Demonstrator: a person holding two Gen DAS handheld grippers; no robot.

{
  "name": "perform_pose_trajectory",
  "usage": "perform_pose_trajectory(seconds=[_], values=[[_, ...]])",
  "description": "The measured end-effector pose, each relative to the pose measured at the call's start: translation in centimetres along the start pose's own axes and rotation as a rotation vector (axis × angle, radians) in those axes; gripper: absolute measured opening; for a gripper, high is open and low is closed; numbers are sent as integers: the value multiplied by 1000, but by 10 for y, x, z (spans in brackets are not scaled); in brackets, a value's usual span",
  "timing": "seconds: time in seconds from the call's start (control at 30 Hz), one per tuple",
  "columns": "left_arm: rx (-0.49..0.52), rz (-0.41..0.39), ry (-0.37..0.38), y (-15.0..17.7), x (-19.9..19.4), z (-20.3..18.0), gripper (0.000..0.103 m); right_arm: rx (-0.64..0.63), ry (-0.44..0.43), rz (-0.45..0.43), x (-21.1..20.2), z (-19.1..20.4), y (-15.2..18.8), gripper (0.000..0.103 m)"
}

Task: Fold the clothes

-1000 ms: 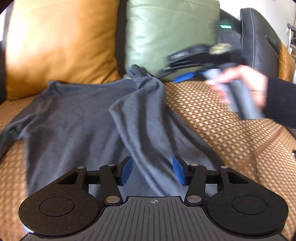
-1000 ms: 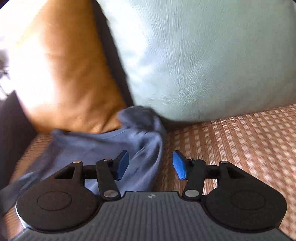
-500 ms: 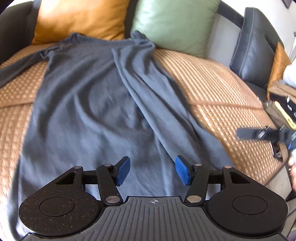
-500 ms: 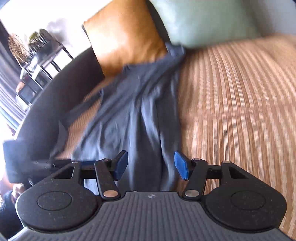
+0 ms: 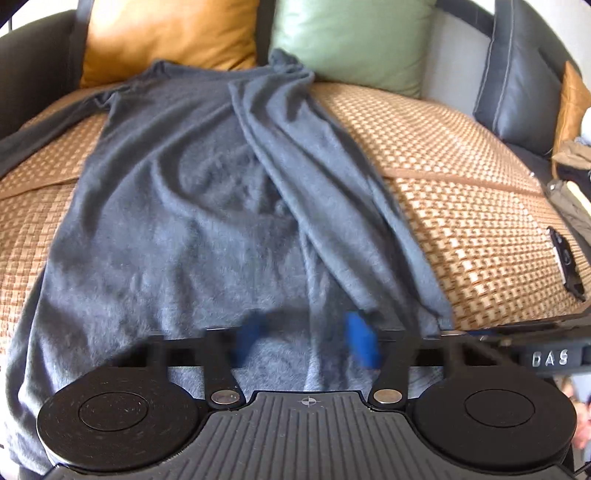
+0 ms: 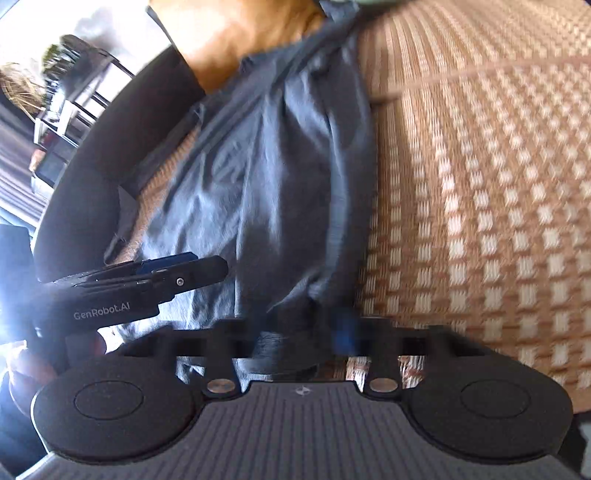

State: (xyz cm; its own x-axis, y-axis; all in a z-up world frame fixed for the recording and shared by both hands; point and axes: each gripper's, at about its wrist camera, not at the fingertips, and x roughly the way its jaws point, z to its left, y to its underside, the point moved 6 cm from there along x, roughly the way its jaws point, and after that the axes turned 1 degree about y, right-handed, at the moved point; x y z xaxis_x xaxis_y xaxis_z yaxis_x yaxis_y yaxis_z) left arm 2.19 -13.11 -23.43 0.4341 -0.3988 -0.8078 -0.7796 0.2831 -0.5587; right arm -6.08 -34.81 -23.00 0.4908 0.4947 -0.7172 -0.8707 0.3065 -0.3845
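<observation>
The grey shirt [image 5: 177,206] now lies lengthwise on the woven sofa mat [image 5: 461,177], collar toward the orange cushion [image 5: 170,33] and green cushion [image 5: 354,37], right side and sleeve folded inward. Since a second ago both tools have drawn back from the collar to the hem, so the bottom fold looks next. The left hand-held gripper [image 5: 306,339] hovers released over the hem; the right hand-held gripper [image 6: 306,332] is blurred, seemingly released at the hem corner. The left sleeve [image 5: 48,122] remains spread out.
</observation>
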Motion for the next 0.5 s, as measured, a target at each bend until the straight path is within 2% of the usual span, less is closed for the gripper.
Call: perform_pose_trajectory(seconds=[0.03,0.1,0.17,0.23,0.3,0.33,0.37,0.4,0.47,0.5], values=[[-21,5,33,0,-3,0,14,11,-14,-8,-5,1,-2,16],[-63,15,98,-1,-11,1,5,25,-63,-46,-26,4,-7,15],[-62,19,121,2,-15,0,4,34,-92,-70,-43,6,-10,15],[-33,25,115,6,-16,-4,4,26,-56,-49,-42,2,-8,15],[-23,72,110,16,-8,-4,13,19,-21,-28,-42,-2,-7,22],[-28,63,111,18,-12,-2,25,15,-3,-18,-42,-5,-6,28],[-37,50,112,20,-17,0,28,12,14,-8,-43,-7,-6,28],[-60,21,112,18,-28,6,31,8,32,3,-43,-9,-5,29],[-109,-51,97,13,-53,22,52,-10,60,5,-47,-8,-8,41],[-130,-94,65,10,-66,33,56,-36,64,-22,-57,0,-16,42]])
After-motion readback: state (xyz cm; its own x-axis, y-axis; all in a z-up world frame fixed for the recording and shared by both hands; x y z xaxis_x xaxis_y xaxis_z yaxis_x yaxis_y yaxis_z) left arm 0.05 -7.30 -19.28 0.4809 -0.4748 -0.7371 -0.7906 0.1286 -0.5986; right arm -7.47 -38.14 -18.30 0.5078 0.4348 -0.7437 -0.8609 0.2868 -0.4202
